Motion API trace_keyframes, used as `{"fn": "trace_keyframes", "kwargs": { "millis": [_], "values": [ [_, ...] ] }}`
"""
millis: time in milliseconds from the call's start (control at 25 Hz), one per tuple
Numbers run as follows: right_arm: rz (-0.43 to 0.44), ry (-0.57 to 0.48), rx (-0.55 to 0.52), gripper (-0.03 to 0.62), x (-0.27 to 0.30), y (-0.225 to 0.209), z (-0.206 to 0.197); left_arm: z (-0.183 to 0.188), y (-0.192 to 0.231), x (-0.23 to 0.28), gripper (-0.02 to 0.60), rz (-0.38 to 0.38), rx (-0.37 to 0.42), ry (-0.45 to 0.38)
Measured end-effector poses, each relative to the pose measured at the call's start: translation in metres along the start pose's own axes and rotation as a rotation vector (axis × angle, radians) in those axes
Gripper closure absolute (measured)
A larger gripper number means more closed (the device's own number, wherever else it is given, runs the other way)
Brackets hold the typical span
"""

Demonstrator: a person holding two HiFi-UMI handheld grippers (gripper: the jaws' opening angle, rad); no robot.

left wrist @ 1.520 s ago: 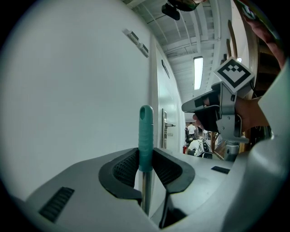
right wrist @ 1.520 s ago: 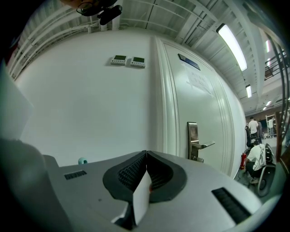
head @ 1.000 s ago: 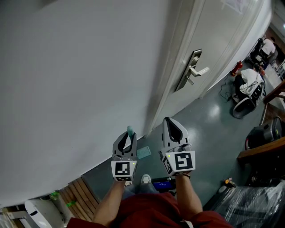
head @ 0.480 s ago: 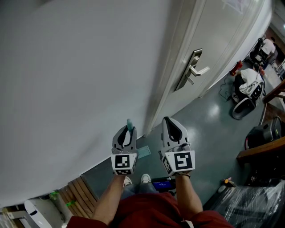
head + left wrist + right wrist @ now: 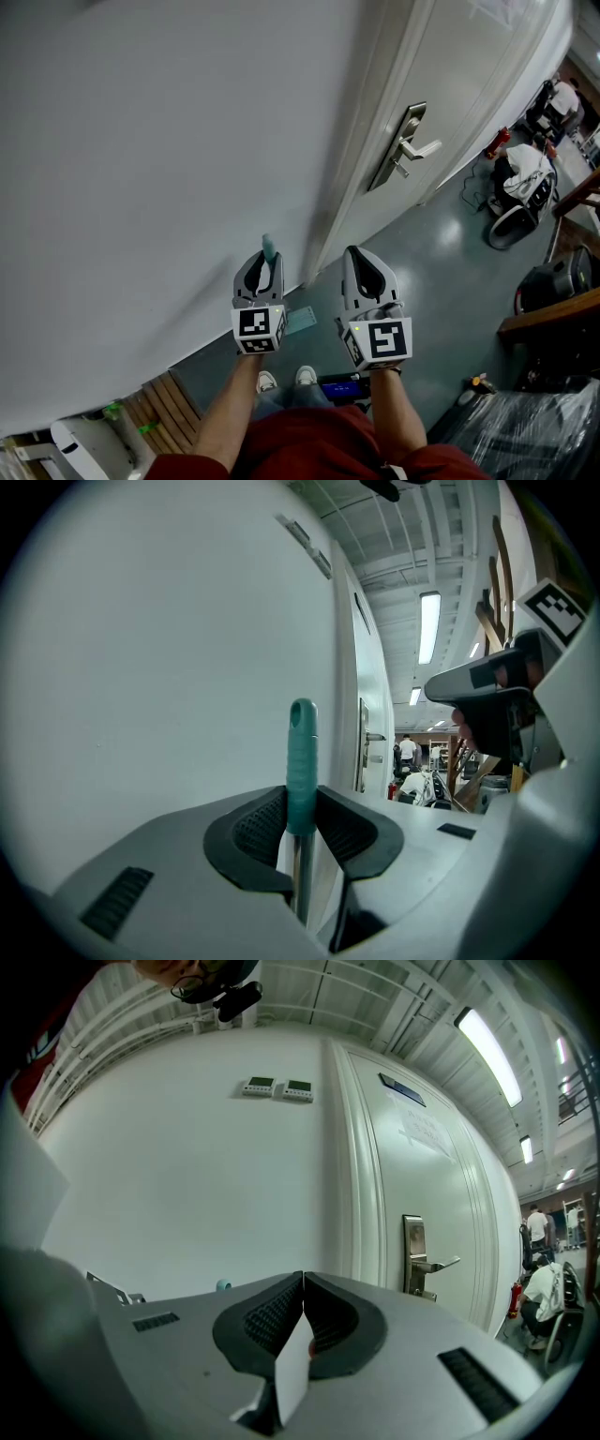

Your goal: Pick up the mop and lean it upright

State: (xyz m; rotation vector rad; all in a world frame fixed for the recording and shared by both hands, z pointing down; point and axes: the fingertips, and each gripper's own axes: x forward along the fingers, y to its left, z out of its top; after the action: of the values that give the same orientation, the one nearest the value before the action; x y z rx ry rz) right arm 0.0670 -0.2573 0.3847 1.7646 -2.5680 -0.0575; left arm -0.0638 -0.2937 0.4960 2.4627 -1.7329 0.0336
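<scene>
Meanwhile, left gripper [image 5: 260, 268] nudged mop handle [image 5: 268, 248] toward wall [image 5: 141, 141].

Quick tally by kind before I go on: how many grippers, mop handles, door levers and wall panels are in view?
Grippers: 2, the left gripper and the right gripper
Mop handle: 1
Door lever: 1
Wall panels: 2
Total: 6

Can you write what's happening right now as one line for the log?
left gripper: fingers shut on mop handle | handle: upright, beside wall | right gripper: fingers shut, empty
</scene>
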Motion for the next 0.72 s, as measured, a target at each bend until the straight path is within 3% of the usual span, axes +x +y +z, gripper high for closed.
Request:
{"fn": "trace_keyframes", "kwargs": {
  "millis": [720],
  "values": [
    [-0.006, 0.007, -0.002, 0.577, -0.006, -0.001, -0.003, 0.002, 0.024, 0.021, 0.468, 0.034, -0.059, 0.015]
  ]
}}
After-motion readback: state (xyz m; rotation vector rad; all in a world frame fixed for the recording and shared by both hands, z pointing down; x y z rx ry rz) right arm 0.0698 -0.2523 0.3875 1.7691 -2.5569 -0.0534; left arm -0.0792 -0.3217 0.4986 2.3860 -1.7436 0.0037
